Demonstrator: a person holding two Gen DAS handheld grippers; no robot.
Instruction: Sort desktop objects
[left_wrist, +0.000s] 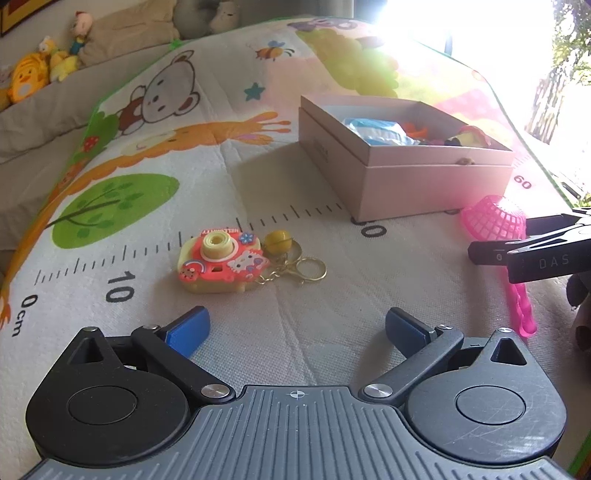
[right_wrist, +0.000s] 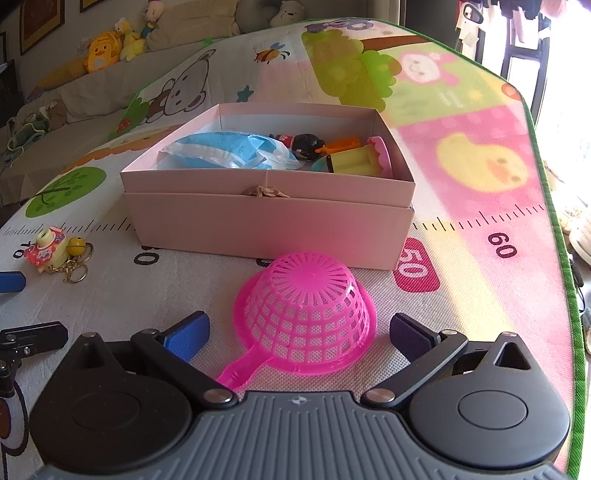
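Both grippers stand wide and hold nothing: the left gripper (left_wrist: 297, 328) faces the camera keychain (left_wrist: 221, 260) on the play mat (left_wrist: 258, 177), the right gripper (right_wrist: 299, 332) straddles the upturned pink strainer (right_wrist: 306, 314) without touching. Judged step: picking up leftovers for the pink box (right_wrist: 269, 221). Next, close squarely, then lift. Readable: "0cm", "10", "50", "60", "DAS".
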